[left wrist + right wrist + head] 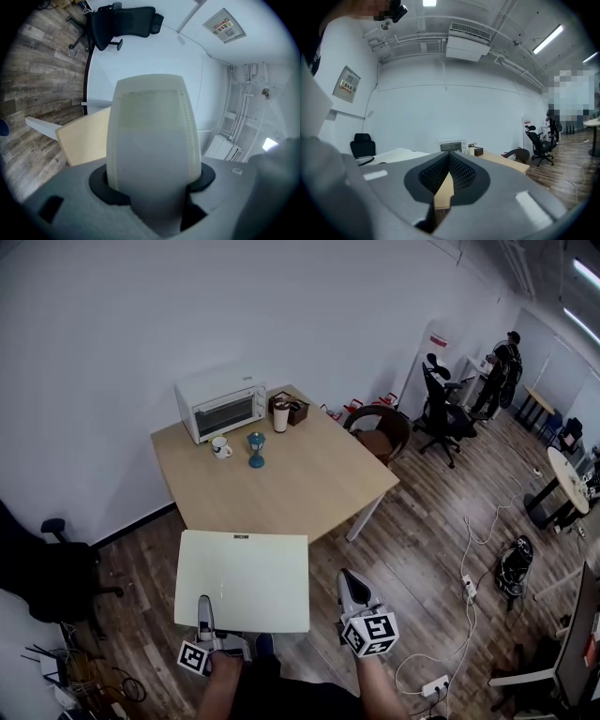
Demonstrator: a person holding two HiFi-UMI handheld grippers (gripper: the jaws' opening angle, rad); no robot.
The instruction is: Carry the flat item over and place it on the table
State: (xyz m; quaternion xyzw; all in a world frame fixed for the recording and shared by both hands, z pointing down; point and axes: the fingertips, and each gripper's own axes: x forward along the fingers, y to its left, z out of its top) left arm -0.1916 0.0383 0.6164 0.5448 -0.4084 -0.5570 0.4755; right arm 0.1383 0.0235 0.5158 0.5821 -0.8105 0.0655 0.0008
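A flat cream-white board point(244, 577) hangs level in front of me, its far edge close to the near edge of the light wooden table point(309, 484). My left gripper point(204, 607) is shut on the board's near left edge. In the left gripper view the board point(150, 126) fills the space between the jaws of that gripper point(150, 187). My right gripper point(349, 585) is just off the board's right edge, apart from it. In the right gripper view its jaws point(450, 164) are closed together with nothing held, and the table point(501, 159) lies ahead.
At the table's far side stand a white toaster oven point(221, 406), a mug point(220, 447), a small blue object point(255, 449), a tumbler point(280, 416) and a brown box point(292, 410). A brown chair point(380, 432) is at its right corner. Cables and a power strip point(469, 587) lie on the floor.
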